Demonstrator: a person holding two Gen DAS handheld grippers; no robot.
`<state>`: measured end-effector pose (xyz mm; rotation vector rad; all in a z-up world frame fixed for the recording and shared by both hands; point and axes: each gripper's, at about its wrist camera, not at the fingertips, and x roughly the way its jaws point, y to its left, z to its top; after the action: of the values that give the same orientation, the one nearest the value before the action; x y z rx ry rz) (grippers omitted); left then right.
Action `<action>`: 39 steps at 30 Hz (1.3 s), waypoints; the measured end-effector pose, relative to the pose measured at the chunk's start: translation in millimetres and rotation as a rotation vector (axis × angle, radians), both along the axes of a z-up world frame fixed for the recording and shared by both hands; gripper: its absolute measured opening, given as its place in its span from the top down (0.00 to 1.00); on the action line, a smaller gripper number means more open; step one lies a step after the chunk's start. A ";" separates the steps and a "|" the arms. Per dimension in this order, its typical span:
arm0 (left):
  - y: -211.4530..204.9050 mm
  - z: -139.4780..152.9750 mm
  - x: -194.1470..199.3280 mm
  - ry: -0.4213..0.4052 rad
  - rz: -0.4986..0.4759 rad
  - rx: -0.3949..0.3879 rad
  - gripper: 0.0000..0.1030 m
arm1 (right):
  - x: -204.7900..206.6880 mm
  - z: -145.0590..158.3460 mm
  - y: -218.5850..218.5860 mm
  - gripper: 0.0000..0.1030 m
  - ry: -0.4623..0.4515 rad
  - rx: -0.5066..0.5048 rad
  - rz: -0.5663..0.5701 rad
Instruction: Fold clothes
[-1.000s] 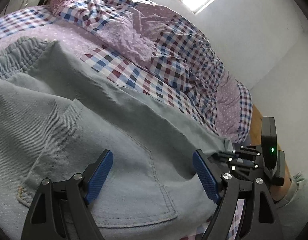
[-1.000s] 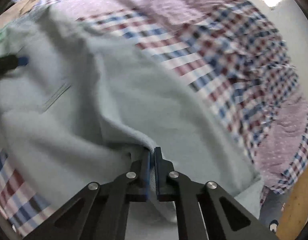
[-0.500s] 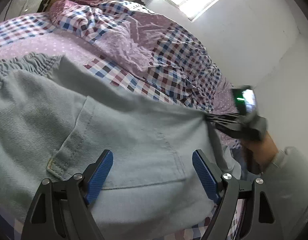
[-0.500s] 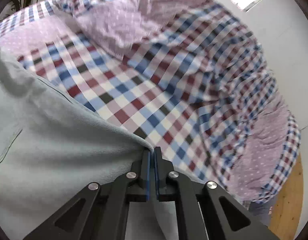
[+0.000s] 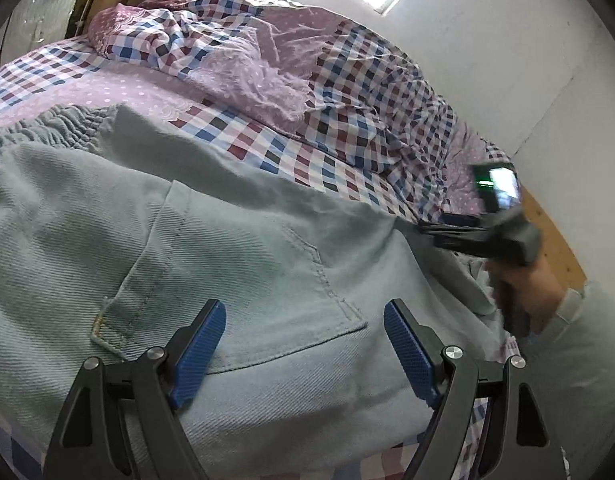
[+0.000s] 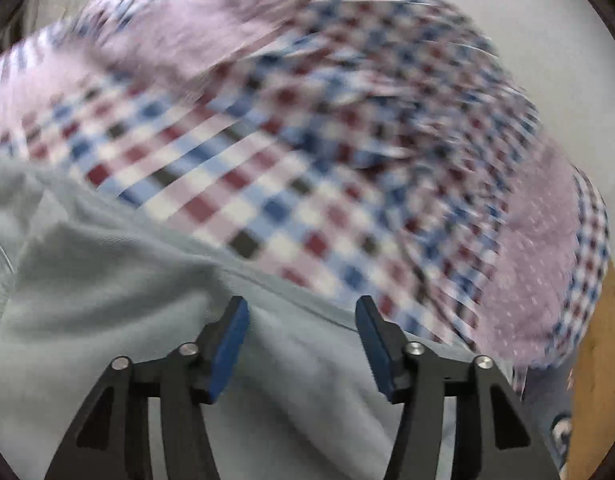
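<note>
Here the right tongs [image 6: 301, 340], clamped together on the edge of the pale denim trousers [image 5: 235, 264] half a second ago, stand with their blue pads [image 6: 231, 346] well apart and nothing between them. The cloth lies slack just beneath and behind the pads; whether a pad brushes it cannot be told, since the right wrist view is blurred by motion. In the left wrist view the right tongs [image 5: 435, 227] appear at 3 o'clock, at the trousers' far edge, where a second ago they sat lower, near 4 o'clock. The carried edge therefore appears to have been drawn across and let go, which suggests one fold has been laid down and that a fresh grip is now needed for the next.

The left tongs [image 5: 303, 344] are as wide apart as in both earlier views, holding nothing. Their pads [image 5: 199, 350] hover over the back pocket [image 5: 243, 284]; contact with the denim cannot be confirmed.

The trousers lie on the bed, spread over the checked cover [image 5: 299, 156] from 9 o'clock through 6 o'clock in the left wrist view, the gathered waistband [image 5: 47, 134] at 10 o'clock. A rumpled quilt [image 5: 267, 60] is heaped at 12 o'clock, apart from the garment.
</note>
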<state>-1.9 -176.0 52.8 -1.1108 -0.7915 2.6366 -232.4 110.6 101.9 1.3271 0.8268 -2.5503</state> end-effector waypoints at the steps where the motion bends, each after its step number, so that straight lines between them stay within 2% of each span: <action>1: -0.6 -0.1 0.3 0.001 0.002 0.004 0.18 | 0.5 10.5 18.2 0.41 0.009 -0.030 -0.029; 3: -1.5 -0.3 1.0 0.002 0.006 0.010 0.18 | 3.3 26.5 53.4 0.41 0.010 -0.083 -0.083; 5: -0.5 -0.2 1.6 0.004 0.008 0.005 0.18 | 3.1 28.0 82.3 0.41 -0.024 -0.091 -0.104; 9: 0.9 -0.2 0.7 0.005 0.009 -0.006 0.18 | 17.6 19.3 115.2 0.41 -0.129 -0.097 -0.032; 12: 1.8 -1.0 1.0 0.007 0.012 -0.016 0.18 | 27.9 6.8 123.2 0.41 -0.191 -0.052 0.022; 16: 5.7 -3.1 0.0 0.004 0.006 -0.048 0.18 | 34.0 -26.4 118.6 0.43 -0.284 0.014 0.084; 19: 7.2 -5.0 -1.0 -0.001 0.003 -0.066 0.18 | 44.3 -45.3 111.5 0.43 -0.303 0.051 0.120; 22: 7.4 -5.4 -0.7 -0.001 0.004 -0.068 0.18 | 52.0 -50.6 109.8 0.45 -0.281 0.066 0.145; 24: 7.3 -5.8 -0.3 -0.001 0.006 -0.067 0.18 | 57.4 -48.0 109.0 0.54 -0.273 0.061 0.175; 26: 7.8 -5.9 -0.1 -0.001 0.005 -0.070 0.18 | 63.4 -48.1 105.1 0.77 -0.277 0.058 0.209; 28: 8.4 -6.1 -0.1 -0.002 0.003 -0.075 0.18 | 69.0 -50.9 98.9 0.81 -0.270 0.105 0.238; 29: 8.7 -6.2 -0.1 -0.003 0.002 -0.078 0.18 | 71.5 -52.5 95.0 0.87 -0.264 0.136 0.250; 33: 8.5 -6.3 -0.1 -0.003 0.004 -0.078 0.18 | 70.3 -40.3 90.4 0.91 -0.195 0.208 0.245; 37: 7.2 -6.1 0.1 -0.001 0.004 -0.069 0.18 | 48.3 -6.9 84.8 0.92 0.003 0.287 0.169; 39: 6.9 -5.8 0.4 0.000 0.004 -0.067 0.18 | 29.8 3.1 75.5 0.93 0.058 0.315 0.135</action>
<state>-1.6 -169.1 46.9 -1.1271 -0.7113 2.6846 -202.6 186.1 105.1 1.2289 1.3272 -2.4363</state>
